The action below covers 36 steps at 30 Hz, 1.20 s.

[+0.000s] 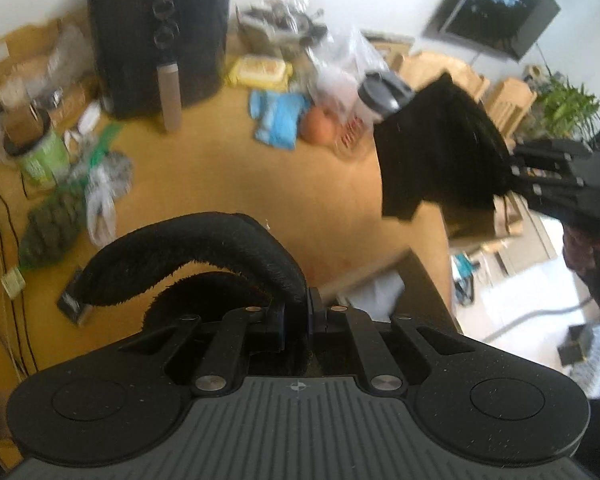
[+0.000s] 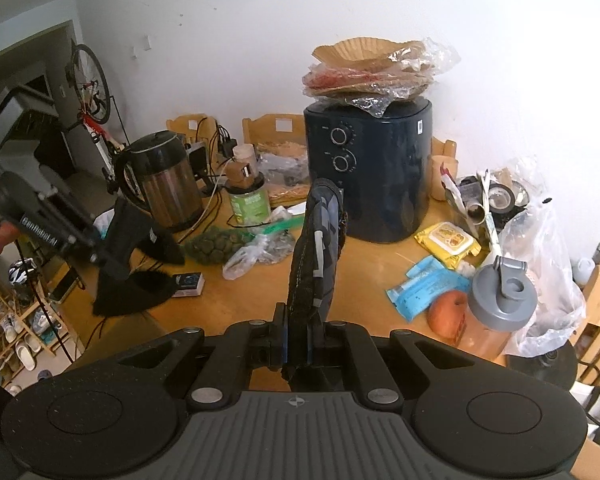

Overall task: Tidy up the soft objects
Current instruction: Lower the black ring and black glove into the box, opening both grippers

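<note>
Above the wooden table (image 2: 364, 264), in front of the air fryer (image 2: 370, 168), the right gripper (image 2: 300, 344) is clamped on a dark patterned sock (image 2: 316, 248). Left of the fryer, the left gripper (image 1: 296, 316) pinches a black fuzzy sock (image 1: 204, 248).

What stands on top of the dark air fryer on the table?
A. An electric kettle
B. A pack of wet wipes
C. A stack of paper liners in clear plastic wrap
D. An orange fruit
C: in the right wrist view the stack of paper liners in clear plastic sits on the lid of the air fryer, while the other things stand on the table.
</note>
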Each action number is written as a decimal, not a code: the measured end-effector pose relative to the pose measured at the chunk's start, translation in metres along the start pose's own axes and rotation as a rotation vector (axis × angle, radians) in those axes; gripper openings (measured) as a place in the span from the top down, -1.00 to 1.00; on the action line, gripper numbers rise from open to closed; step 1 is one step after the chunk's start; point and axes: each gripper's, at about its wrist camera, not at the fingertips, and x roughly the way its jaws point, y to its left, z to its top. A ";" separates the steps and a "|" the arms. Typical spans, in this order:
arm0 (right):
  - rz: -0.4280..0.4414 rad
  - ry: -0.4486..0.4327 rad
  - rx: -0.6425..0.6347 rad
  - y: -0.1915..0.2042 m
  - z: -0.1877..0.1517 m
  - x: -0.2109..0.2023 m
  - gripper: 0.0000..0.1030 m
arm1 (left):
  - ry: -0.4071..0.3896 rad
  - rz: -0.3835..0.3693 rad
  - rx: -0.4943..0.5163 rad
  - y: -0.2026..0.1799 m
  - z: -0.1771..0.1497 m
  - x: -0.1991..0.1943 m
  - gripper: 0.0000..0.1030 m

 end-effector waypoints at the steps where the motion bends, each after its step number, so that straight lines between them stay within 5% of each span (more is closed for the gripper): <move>1: 0.002 -0.002 -0.001 0.001 0.000 -0.001 0.80 | 0.019 -0.012 0.003 -0.001 -0.004 0.001 0.81; 12: 0.011 -0.015 0.002 0.004 -0.006 -0.011 0.79 | 0.159 -0.209 0.060 -0.013 -0.038 0.008 0.77; 14: 0.013 -0.015 0.004 0.004 -0.008 -0.012 0.79 | 0.159 -0.261 0.039 -0.011 -0.042 0.007 0.53; 16: 0.015 -0.013 0.006 0.006 -0.010 -0.013 0.79 | 0.167 -0.294 0.008 -0.007 -0.045 0.010 -0.07; 17: 0.016 -0.011 0.006 0.006 -0.012 -0.013 0.79 | 0.170 -0.292 -0.013 -0.004 -0.046 0.011 -0.16; 19: 0.021 -0.008 0.007 0.009 -0.014 -0.015 0.79 | 0.161 -0.260 -0.042 -0.001 -0.050 0.012 -0.33; 25: 0.047 -0.011 0.012 0.018 -0.017 -0.025 0.80 | 0.107 -0.180 -0.078 -0.001 -0.058 0.003 -0.36; 36: 0.118 0.040 -0.060 0.040 -0.023 -0.028 0.79 | -0.141 0.061 -0.153 -0.005 -0.067 -0.027 -0.36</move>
